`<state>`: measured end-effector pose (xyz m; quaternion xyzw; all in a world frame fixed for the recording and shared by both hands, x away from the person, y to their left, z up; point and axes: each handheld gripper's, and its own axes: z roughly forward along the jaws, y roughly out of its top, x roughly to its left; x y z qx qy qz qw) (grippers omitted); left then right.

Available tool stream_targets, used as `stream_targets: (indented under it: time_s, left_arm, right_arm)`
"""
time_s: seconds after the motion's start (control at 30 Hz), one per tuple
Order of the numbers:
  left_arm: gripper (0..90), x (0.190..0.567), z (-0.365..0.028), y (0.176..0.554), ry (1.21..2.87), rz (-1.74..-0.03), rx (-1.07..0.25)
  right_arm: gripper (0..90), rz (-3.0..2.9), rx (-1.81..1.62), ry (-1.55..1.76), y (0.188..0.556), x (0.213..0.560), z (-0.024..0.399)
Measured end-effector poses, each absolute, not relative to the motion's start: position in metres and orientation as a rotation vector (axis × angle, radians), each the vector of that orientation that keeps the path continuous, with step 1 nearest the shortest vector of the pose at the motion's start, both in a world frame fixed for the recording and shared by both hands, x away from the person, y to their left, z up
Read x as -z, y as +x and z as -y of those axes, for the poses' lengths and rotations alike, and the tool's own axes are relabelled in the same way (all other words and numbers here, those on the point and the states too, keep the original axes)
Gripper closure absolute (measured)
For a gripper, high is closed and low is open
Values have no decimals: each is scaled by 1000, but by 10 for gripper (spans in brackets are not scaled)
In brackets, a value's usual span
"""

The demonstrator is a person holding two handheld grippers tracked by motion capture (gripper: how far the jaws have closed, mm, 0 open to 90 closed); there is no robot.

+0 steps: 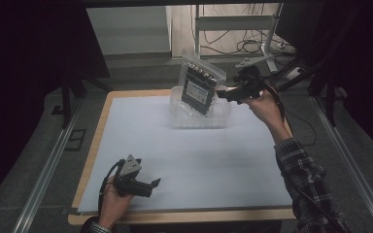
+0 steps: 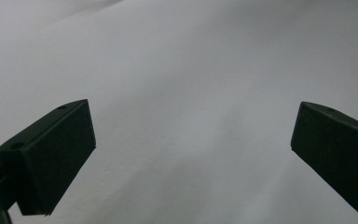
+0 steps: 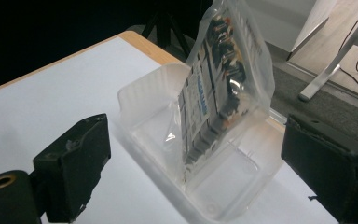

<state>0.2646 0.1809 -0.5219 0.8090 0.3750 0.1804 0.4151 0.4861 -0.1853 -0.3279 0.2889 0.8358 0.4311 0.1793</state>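
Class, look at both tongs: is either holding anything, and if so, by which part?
Nothing is held. The left tongs are open over the bare table; the right tongs are open beside the bag standing in the clear tub.

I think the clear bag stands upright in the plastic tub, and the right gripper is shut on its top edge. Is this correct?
Not quite. The right gripper is open, its jaws wide apart and off the clear bag, as the right gripper view shows. The bag does stand upright in the plastic tub.
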Motion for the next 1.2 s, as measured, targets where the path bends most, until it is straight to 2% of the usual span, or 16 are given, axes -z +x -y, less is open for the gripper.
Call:
stream_targets:
  time_s: [1.2]
  left_arm:
    - [0, 520, -181, 264, 2027, -952, -408]
  right_arm:
    - [4, -2405, -1261, 754, 408, 365, 218]
